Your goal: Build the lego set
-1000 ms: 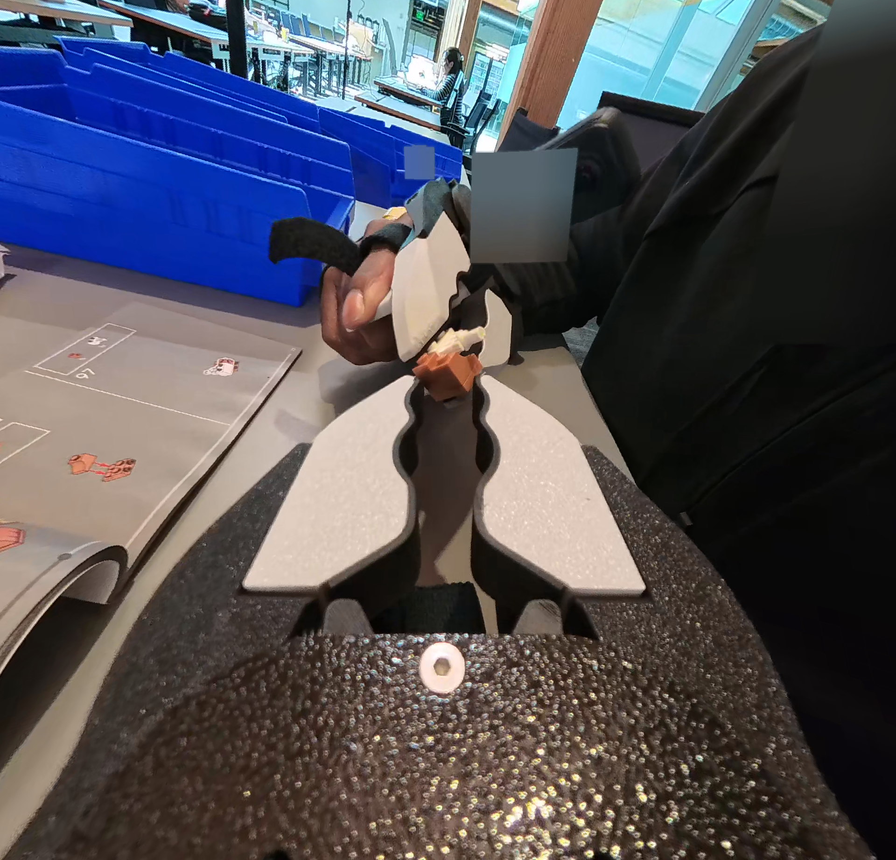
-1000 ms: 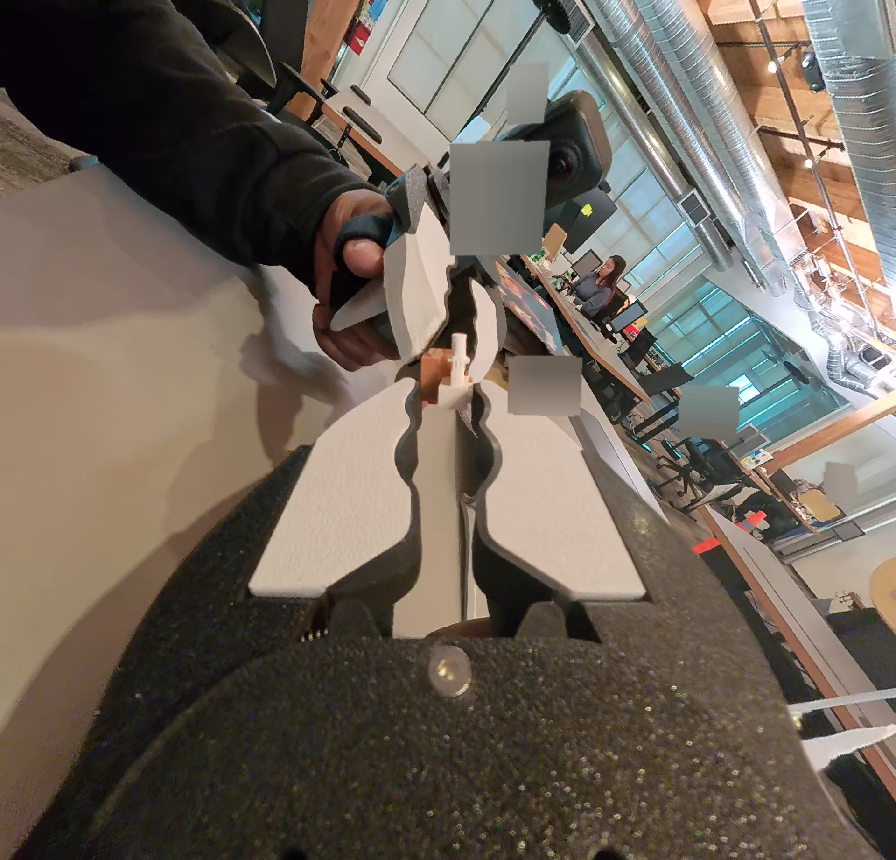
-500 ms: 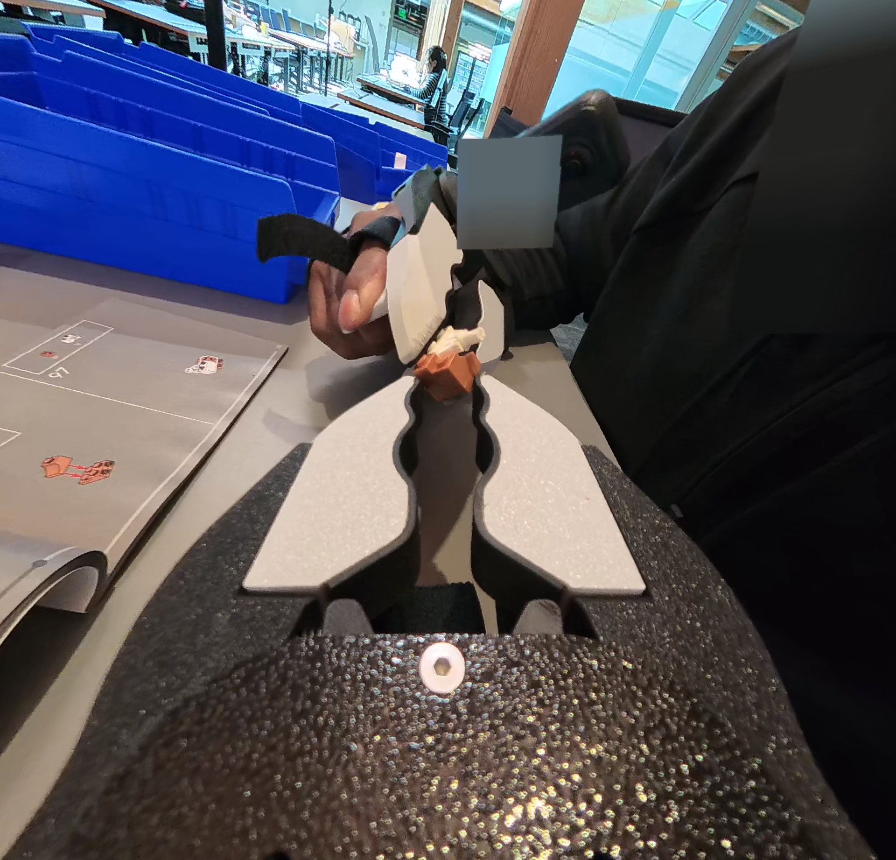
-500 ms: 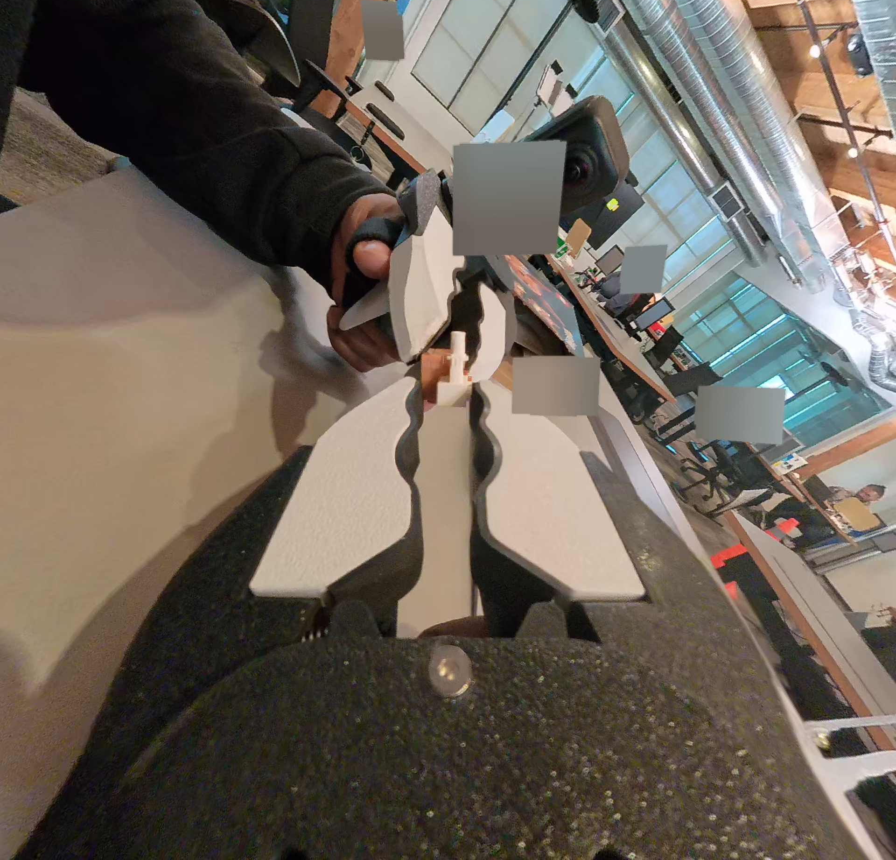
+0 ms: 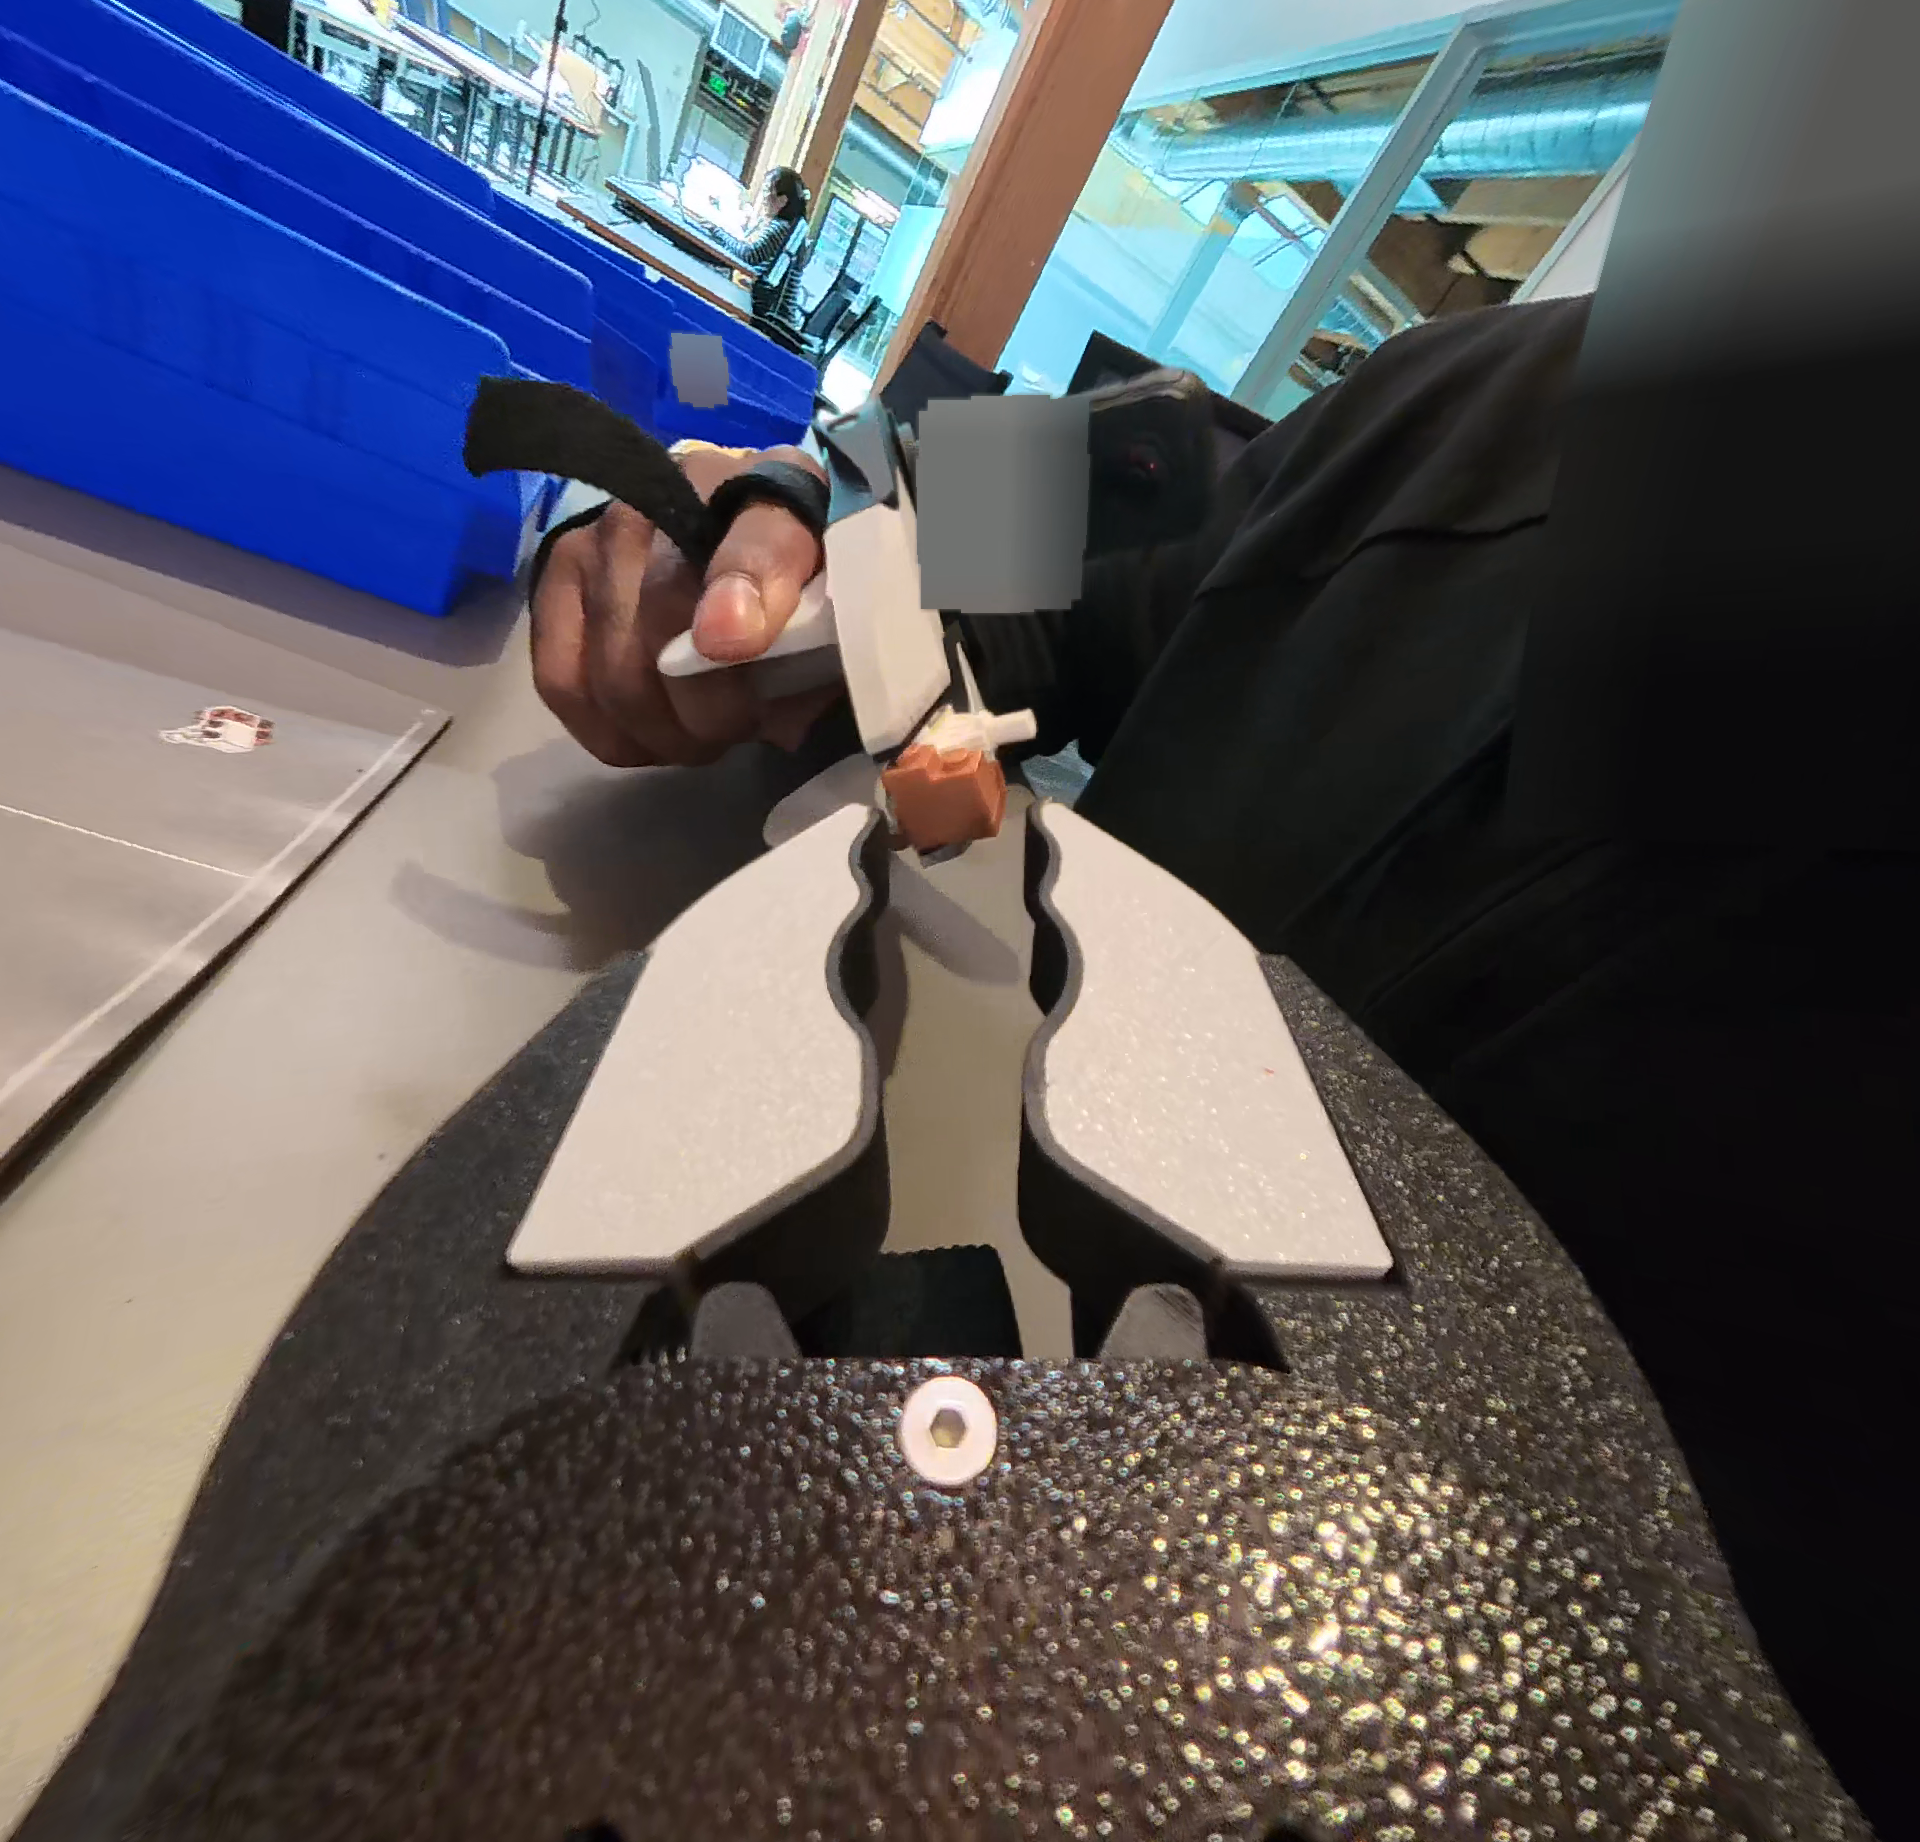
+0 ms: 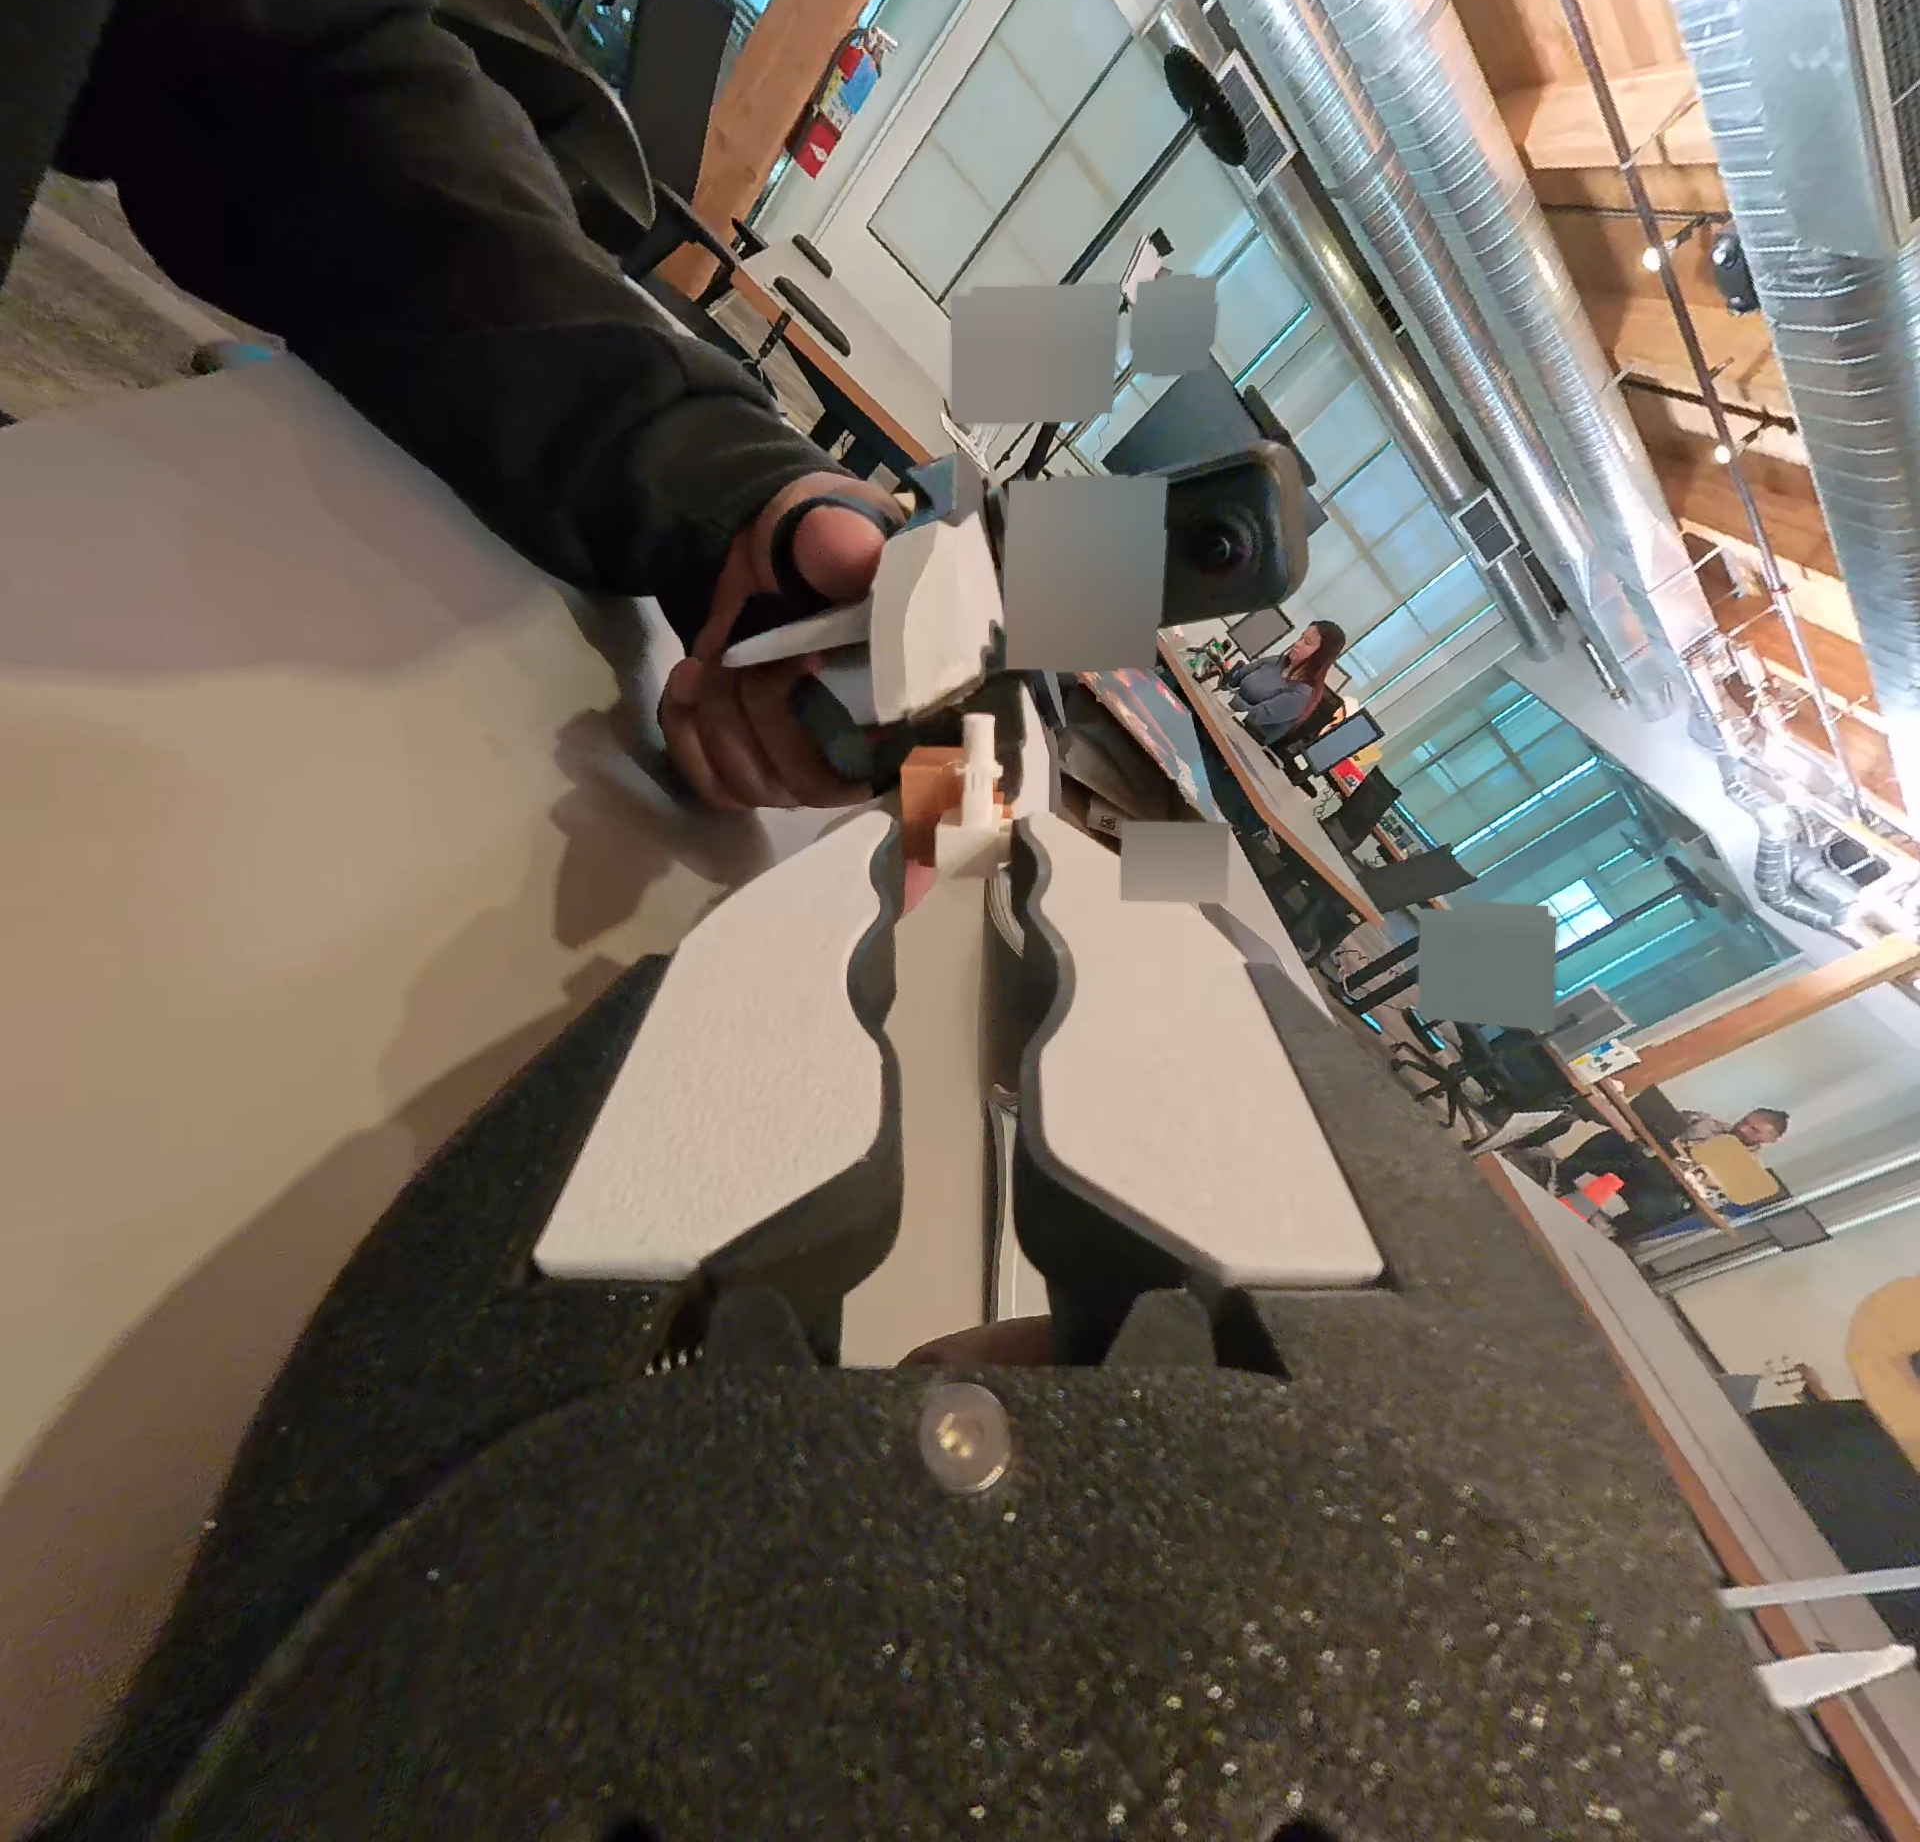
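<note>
A small brown brick (image 5: 940, 790) with a white peg piece (image 5: 977, 727) stuck on it hangs between the two grippers, above the grey table (image 5: 312, 1065). My left gripper (image 5: 951, 821) is open: the brick's lower end sits between its tips, with a gap on the right side. My right gripper (image 6: 956, 836) is shut on the brick (image 6: 920, 805) and white piece (image 6: 971, 826), one pad on each side. The right gripper (image 5: 935, 743) faces me in the left wrist view. The left gripper (image 6: 987, 743) stands just beyond the piece in the right wrist view.
Blue bins (image 5: 260, 338) stand in a row at the back left. An open instruction booklet (image 5: 208, 836) lies on the table at the left. A person's hand (image 5: 644, 670) and black sleeve (image 5: 1455, 753) are close on the right. Less than 4 cm separates the two grippers' tips.
My left gripper's jaws have widened and let go of the brown brick, which both grippers pinched before. The right gripper still holds it.
</note>
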The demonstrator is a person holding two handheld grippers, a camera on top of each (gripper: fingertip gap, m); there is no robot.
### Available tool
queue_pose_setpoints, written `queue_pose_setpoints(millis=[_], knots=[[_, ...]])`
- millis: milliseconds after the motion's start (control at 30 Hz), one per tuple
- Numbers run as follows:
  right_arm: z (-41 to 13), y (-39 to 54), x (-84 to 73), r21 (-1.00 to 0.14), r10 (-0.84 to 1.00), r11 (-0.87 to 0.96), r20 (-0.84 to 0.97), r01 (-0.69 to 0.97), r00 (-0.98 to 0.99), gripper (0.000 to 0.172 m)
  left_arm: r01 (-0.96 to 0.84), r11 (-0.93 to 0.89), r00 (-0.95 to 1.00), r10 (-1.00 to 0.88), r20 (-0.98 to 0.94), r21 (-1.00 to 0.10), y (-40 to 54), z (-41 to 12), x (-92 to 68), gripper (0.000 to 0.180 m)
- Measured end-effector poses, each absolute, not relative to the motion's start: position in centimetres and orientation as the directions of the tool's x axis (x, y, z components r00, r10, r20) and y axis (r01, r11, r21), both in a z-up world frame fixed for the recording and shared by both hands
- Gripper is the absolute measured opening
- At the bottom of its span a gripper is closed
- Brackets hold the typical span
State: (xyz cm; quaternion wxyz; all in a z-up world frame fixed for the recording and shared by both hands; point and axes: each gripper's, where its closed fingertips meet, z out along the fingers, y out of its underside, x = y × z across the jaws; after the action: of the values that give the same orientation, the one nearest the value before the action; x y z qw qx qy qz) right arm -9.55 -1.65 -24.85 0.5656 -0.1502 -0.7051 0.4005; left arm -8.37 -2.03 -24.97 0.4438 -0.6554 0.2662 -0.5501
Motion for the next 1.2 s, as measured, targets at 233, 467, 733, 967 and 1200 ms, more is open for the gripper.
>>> queue_pose_setpoints(millis=[233,467,733,967,1200], knots=[[-25.5,-2.4,-9.6,-0.679,0.607,0.687,0.732,-0.259,-0.309,0.019,0.104,-0.439,0.272,-0.851,0.450,-0.893,-2.2,-25.4,-7.8,0.020],[-25.0,-1.6,-9.9,-0.746,0.684,0.626,0.665,-0.227,-0.298,0.029,0.064,-0.291,0.352,-0.888,0.295,-0.954,-1.8,-24.9,-8.2,0.019],[-24.5,-0.6,-8.9,-0.898,0.806,0.405,0.440,-0.172,-0.397,0.026,-0.157,0.021,0.540,-0.835,-0.104,-0.987,-0.7,-24.4,-9.6,0.018],[-24.3,-0.8,-8.5,-0.946,0.819,0.292,0.323,-0.141,-0.475,0.010,-0.270,0.160,0.520,-0.806,-0.284,-0.949,-1.0,-24.7,-8.7,0.018],[-24.6,-1.5,-8.2,-0.956,0.794,0.267,0.291,-0.124,-0.533,0.007,-0.320,0.157,0.488,-0.818,-0.305,-0.934,-1.3,-25.5,-8.3,0.018]])
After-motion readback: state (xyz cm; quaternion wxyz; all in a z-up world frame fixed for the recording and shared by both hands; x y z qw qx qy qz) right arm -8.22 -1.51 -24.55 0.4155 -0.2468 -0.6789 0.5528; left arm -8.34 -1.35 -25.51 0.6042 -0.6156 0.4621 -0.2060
